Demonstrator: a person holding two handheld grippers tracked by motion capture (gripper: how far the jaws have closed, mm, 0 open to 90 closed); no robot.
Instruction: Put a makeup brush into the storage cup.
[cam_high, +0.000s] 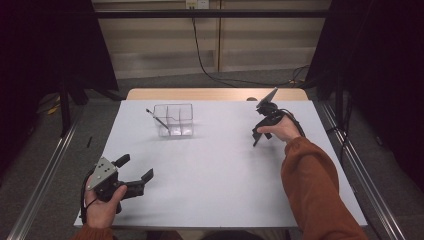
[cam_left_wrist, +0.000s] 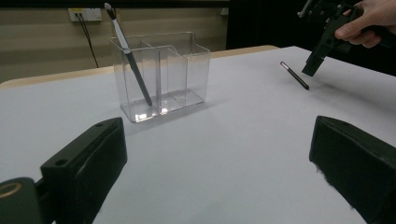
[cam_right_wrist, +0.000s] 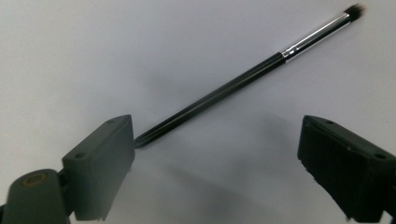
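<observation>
Hovering spread-jawed, the right gripper (cam_right_wrist: 217, 163) is straddling the brush (cam_right_wrist: 243, 79) lying just ahead; centring on its handle before pinching seems wise. The left gripper (cam_left_wrist: 210, 186) is waiting, also spread.

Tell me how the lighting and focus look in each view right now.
High view: dim, with dark surrounds and an evenly lit table. Left gripper view: clear organizer shows glare at its base; near jaws soft. Right gripper view: brush fairly sharp, bristle tip blurred, soft shadows under the jaws.
</observation>
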